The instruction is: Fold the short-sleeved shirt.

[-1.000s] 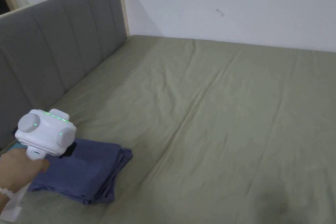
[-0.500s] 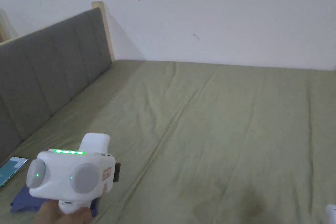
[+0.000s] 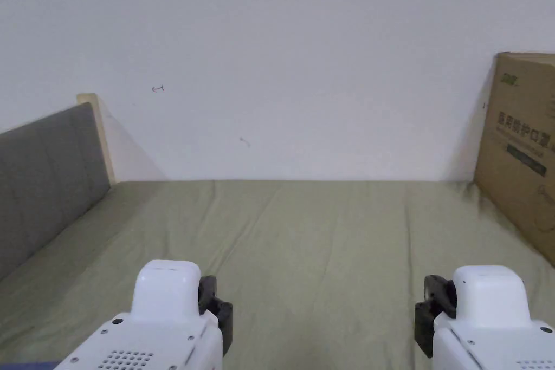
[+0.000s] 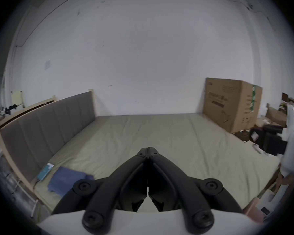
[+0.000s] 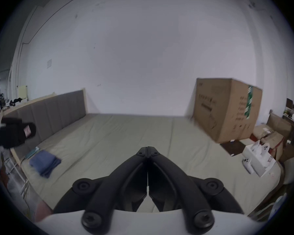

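The blue short-sleeved shirt (image 4: 64, 179) lies folded in a small stack at the near left corner of the bed, beside the headboard; it appears again in the right gripper view (image 5: 44, 162). My left gripper (image 4: 148, 149) is shut with nothing between its jaws, held above the bed to the right of the shirt and apart from it. My right gripper (image 5: 147, 148) is likewise shut and empty, hanging over the bed's middle. Both grippers rise side by side at the bottom of the head view, left (image 3: 214, 306) and right (image 3: 436, 306).
An olive-green sheet (image 3: 325, 246) covers the bed. A grey headboard (image 3: 43, 181) runs along the left, and a large cardboard box (image 3: 520, 160) stands at the far right corner. A phone (image 4: 45, 170) lies beside the shirt. A white box (image 5: 258, 159) sits at the bed's right edge.
The head camera has swung up from the shirt to the wall. My left gripper has lifted off the folded shirt, and the right gripper has come into view beside it.
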The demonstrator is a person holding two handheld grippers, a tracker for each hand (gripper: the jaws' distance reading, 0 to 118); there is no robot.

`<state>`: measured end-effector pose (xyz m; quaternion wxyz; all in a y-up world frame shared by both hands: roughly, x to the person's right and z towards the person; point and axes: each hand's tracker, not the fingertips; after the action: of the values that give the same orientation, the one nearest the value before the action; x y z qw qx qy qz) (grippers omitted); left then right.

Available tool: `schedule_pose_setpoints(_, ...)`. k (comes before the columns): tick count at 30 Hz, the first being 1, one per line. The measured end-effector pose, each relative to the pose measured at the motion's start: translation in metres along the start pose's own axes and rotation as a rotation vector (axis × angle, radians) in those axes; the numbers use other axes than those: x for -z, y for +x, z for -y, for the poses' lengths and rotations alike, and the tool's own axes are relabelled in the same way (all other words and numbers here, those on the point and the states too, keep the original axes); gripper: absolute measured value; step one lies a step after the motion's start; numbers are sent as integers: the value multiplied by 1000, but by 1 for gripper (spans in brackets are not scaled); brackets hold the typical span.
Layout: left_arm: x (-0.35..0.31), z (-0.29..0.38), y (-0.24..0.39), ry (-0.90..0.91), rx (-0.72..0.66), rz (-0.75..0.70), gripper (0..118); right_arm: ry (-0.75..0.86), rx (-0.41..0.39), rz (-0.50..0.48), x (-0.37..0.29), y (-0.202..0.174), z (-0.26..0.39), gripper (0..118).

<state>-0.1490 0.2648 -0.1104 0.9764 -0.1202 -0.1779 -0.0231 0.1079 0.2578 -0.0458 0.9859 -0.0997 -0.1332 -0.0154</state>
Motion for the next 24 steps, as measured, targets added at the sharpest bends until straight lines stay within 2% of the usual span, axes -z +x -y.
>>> schedule_pose_setpoints(2,2,-2,8,-24,-9,18,0,45,29,2,-8,2,-3,0)
schedule_pose_setpoints(6,-9,3,27,41,-1,-9,0,84,-58,74,-20,-5,1,0)
schedule_pose_setpoints(9,-18,2,35,96,1,-34,3,77,-62,69,-22,-5,5,0)
schedule_pose_setpoints(11,-23,-1,35,137,-9,-7,25,58,-56,69,-20,-4,8,0)
schedule_pose_setpoints(12,-24,-4,33,140,-12,12,39,50,-56,62,-19,-2,9,0)
schedule_pose_setpoints(13,-23,-6,32,137,-11,17,67,40,-59,59,-17,-2,10,3)
schedule_pose_setpoints(14,-21,-8,32,133,-15,6,90,36,-60,64,-16,-3,11,10)
schedule_pose_setpoints(15,-21,-9,32,129,-15,-14,108,33,-57,70,-16,-2,12,25)
schedule_pose_setpoints(16,-24,-9,32,120,-5,-31,118,32,-51,73,-16,0,11,57)
schedule_pose_setpoints(17,-25,-13,33,141,-6,-40,118,30,-43,73,-14,2,11,87)
schedule_pose_setpoints(18,-24,-15,34,131,1,-40,118,30,-33,70,-14,3,11,108)
schedule_pose_setpoints(19,-25,-17,35,127,6,-44,118,34,-34,69,-15,4,10,118)
schedule_pose_setpoints(20,-26,-18,37,123,22,-67,118,58,-24,50,-16,3,9,118)
schedule_pose_setpoints(22,-25,-18,39,109,58,-104,118,41,-68,88,-14,1,6,118)
schedule_pose_setpoints(24,-27,-20,43,118,72,-105,118,48,-77,90,-14,1,7,118)
